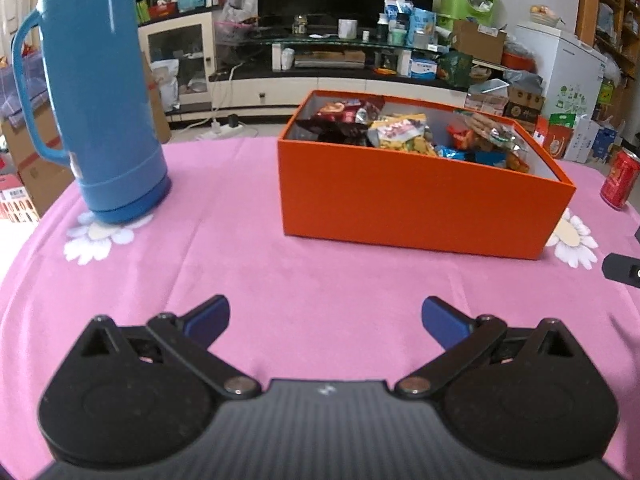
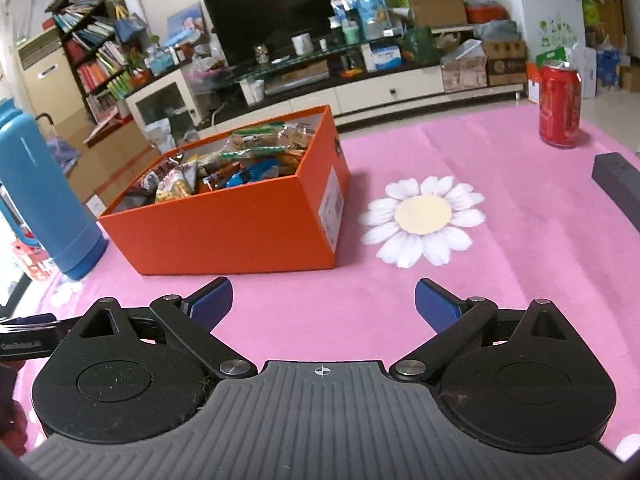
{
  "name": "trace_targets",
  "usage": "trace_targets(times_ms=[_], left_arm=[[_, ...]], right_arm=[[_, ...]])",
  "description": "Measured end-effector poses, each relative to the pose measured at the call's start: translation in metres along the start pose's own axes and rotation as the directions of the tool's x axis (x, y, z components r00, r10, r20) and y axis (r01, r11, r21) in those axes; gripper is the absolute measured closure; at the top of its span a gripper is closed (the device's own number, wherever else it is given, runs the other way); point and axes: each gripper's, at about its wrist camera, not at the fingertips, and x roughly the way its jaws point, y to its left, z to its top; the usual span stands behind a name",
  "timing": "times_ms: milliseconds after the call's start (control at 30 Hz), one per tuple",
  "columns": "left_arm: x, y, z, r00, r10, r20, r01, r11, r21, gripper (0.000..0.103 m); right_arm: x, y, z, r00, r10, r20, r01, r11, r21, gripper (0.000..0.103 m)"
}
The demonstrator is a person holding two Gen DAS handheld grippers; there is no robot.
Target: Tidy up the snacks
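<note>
On the pink cloth-covered table point(image 1: 248, 264) printed with white daisies, an open orange rectangular cardboard box point(image 1: 412, 204) serves as the landmark, and the task's things, a heap of crinkly foil and plastic snack packets point(image 1: 400, 134), already lie inside it, filling it nearly to the rim. Left of the box stands a tall blue plastic thermos jug point(image 1: 100, 92) with a side handle; right of the box, well apart, stands a red drink can point(image 2: 559, 106), and a dark flat bar-shaped object point(image 2: 618, 188) lies near the table's right edge. No loose packet shows on the cloth around the box. The left gripper point(image 1: 325, 322) hovers in front of the box with its blue-tipped fingers spread wide and nothing between them; the right gripper point(image 2: 323, 302) hovers in front of the box's near corner, likewise spread and empty. The packets look light, soft and slippery, with brittle contents that could crush, so a gentle pinch on a sealed edge or a bunched corner seems safest. The box looks stiff but thin-walled, and it is best shifted by a wall near a corner.
</note>
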Motion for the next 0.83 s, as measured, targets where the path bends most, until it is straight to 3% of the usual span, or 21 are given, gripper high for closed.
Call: trace_targets(times_ms=[267,567,833], left_arm=[[-0.002,0.002,0.002,0.999,0.035,0.017,-0.035,0.999,0.001,0.002],[0.001,0.002,0.002,0.998,0.069,0.010,-0.069,0.998,0.003,0.002],[0.002,0.008,0.003,0.998,0.059,0.013,-0.059,0.998,-0.019,0.007]], right_arm=[[0.005,0.027,0.001,1.000,0.019,-0.008,-0.019,0.997,-0.071,0.014],[0.017,0.046,-0.002,0.993,-0.109,-0.035,0.104,0.987,-0.119,0.014],[0.024,0.051,-0.006,0.995,-0.072,-0.076,0.061,0.989,-0.137,0.013]])
